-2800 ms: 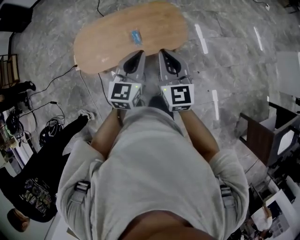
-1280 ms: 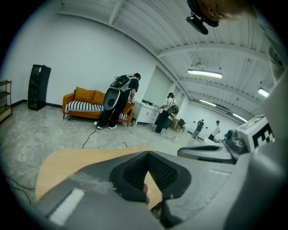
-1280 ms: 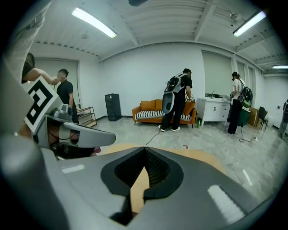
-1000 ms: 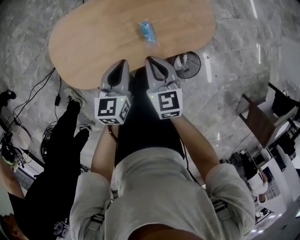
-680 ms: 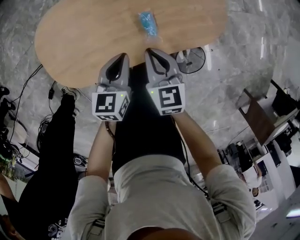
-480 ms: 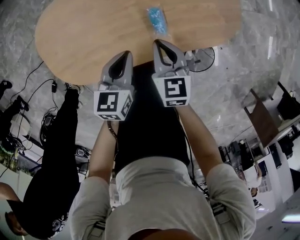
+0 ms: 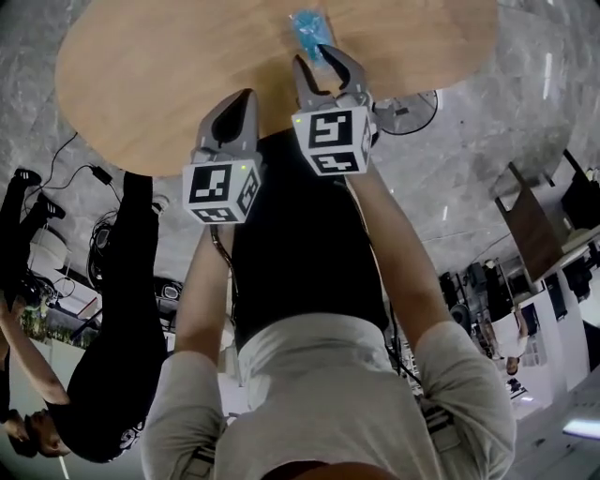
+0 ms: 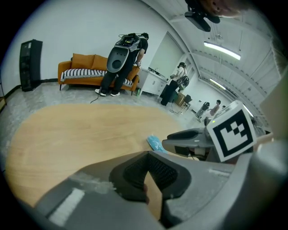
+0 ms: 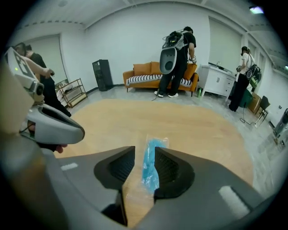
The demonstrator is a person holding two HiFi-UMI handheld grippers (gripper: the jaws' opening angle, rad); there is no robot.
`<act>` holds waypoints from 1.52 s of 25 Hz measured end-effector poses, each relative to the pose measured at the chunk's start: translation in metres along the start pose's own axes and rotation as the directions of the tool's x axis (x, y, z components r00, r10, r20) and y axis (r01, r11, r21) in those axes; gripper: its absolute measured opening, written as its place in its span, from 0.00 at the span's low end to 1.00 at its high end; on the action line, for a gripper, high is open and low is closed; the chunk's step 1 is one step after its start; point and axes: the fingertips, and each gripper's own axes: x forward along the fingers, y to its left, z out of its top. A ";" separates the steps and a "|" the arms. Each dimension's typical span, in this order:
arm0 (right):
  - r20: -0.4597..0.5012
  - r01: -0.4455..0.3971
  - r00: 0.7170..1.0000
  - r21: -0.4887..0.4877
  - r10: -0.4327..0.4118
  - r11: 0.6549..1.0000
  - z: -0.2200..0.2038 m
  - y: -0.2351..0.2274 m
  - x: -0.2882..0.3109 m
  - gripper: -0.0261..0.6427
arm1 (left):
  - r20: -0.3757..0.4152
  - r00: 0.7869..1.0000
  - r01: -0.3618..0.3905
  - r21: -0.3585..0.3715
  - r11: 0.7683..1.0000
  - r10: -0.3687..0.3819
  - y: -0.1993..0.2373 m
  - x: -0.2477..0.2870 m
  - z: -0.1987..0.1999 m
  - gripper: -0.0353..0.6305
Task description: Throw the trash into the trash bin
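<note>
The trash is a crumpled blue plastic wrapper (image 7: 307, 28) lying on the oval wooden table (image 7: 169, 75). My right gripper (image 7: 315, 56) hangs low over the wrapper's near end. Its jaws have just been opening and now stand open, with the wrapper (image 9: 152, 155) showing in the gap between them and the pads off it. In its own view the right gripper (image 9: 144, 155) points down the length of the wrapper. To the left my left gripper (image 7: 236, 111) is shut and empty over the table's near edge; its pads meet at the tips (image 8: 146, 165). No trash bin is in view.
A round floor fan (image 7: 410, 106) stands beside the table on the right. A person in black (image 7: 122, 309) stands close on the left. Beyond the table are an orange sofa (image 9: 150, 72), a person with a backpack (image 9: 176, 54) and a black speaker (image 9: 102, 74).
Both grippers have come down toward the table. The right one has moved forward over the blue wrapper and its jaws have opened around it; the left stays shut.
</note>
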 end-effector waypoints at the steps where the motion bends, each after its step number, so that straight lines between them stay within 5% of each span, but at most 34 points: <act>1: -0.025 0.000 1.000 -0.004 0.000 1.000 -0.004 -0.002 0.006 0.25 | -0.006 1.000 -0.003 -0.004 1.000 0.003 0.002 0.004 0.000 0.08; 8: -0.189 -0.004 0.982 -0.073 -0.010 0.997 -0.044 -0.005 0.038 0.26 | -0.023 1.000 -0.003 -0.007 1.000 0.002 0.010 0.013 0.004 0.08; 10: -0.199 0.004 0.980 -0.096 -0.023 0.995 -0.051 -0.009 0.040 0.06 | -0.022 1.000 0.001 -0.009 1.000 -0.001 0.009 0.013 0.003 0.08; 11: -0.193 -0.001 0.981 -0.101 -0.019 0.995 -0.052 -0.009 0.039 0.06 | -0.022 1.000 -0.001 -0.009 1.000 0.000 0.009 0.012 0.002 0.08; 23: 0.036 -0.078 0.996 -0.024 0.079 0.997 0.040 0.014 -0.050 0.05 | 0.075 0.997 -0.026 -0.004 1.000 0.026 -0.019 -0.048 0.048 0.08; 30: 0.180 -0.081 0.979 -0.094 0.097 0.992 0.127 0.051 -0.150 0.05 | 0.180 0.984 -0.017 0.004 1.000 0.016 -0.048 -0.132 0.101 0.08; 38: 0.291 -0.107 0.949 -0.068 0.122 0.992 0.151 0.100 -0.262 0.05 | 0.282 0.959 0.014 0.077 0.997 -0.035 -0.091 -0.220 0.122 0.08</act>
